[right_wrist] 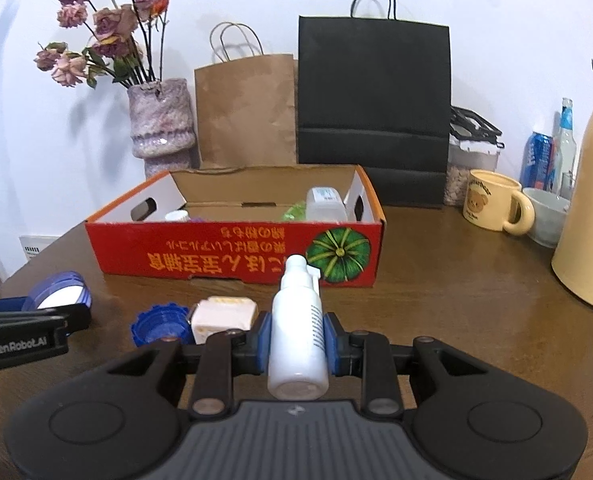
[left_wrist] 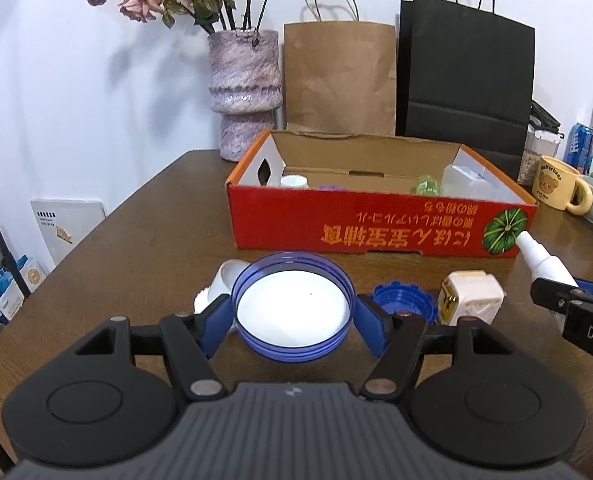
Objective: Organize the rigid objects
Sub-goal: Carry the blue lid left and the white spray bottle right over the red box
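Glossy wooden table (left_wrist: 144, 232); round blue lid (left_wrist: 292, 306); cardboard box (left_wrist: 376, 224).

"GenRobot.AI" – left gripper (right_wrist: 62, 312); "DAS" – right gripper (left_wrist: 552, 300).

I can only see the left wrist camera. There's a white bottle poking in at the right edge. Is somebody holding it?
Observer: Yes. The right gripper is shut on the white spray bottle, nozzle pointing at the red box.
Operator: What's to the right of the bear mug?
Observer: A tall cream jug stands on the table there.
Operator: Is the blue lid in my gripper lying flat?
Observer: No. In the right wrist view the blue lid is tilted.
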The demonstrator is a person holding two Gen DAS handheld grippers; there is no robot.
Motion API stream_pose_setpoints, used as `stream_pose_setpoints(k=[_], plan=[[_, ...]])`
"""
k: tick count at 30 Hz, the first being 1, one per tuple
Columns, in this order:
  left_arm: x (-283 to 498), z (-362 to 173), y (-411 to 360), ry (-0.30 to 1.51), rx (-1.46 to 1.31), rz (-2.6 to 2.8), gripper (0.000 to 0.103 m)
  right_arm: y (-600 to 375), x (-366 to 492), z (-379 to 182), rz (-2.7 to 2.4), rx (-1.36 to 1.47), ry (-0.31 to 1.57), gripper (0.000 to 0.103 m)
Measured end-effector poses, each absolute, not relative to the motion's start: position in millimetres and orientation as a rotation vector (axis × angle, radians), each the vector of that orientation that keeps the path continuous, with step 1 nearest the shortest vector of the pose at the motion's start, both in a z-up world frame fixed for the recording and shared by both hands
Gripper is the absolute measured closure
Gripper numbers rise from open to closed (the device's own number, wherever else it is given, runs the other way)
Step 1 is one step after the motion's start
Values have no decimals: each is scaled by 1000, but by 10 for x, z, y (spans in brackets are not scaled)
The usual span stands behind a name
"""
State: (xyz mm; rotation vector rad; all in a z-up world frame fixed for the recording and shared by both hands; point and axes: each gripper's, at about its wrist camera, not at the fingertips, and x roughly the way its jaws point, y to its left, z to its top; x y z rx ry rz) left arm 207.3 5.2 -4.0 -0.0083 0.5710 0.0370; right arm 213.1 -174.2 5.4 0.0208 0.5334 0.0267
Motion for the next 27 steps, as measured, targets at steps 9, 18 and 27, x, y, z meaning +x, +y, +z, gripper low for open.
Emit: stream_pose_setpoints(k=[9, 18, 27], plan=[[2178, 91, -8, 544, 1, 36, 35, -1648, 2231, 207, 59, -2, 488, 77], [2340, 258, -35, 497, -20, 49, 35, -1572, 2388, 325, 82, -14, 447, 77], [2526, 389, -47, 458, -56, 66, 35, -1520, 2568, 380, 100, -24, 418, 77]])
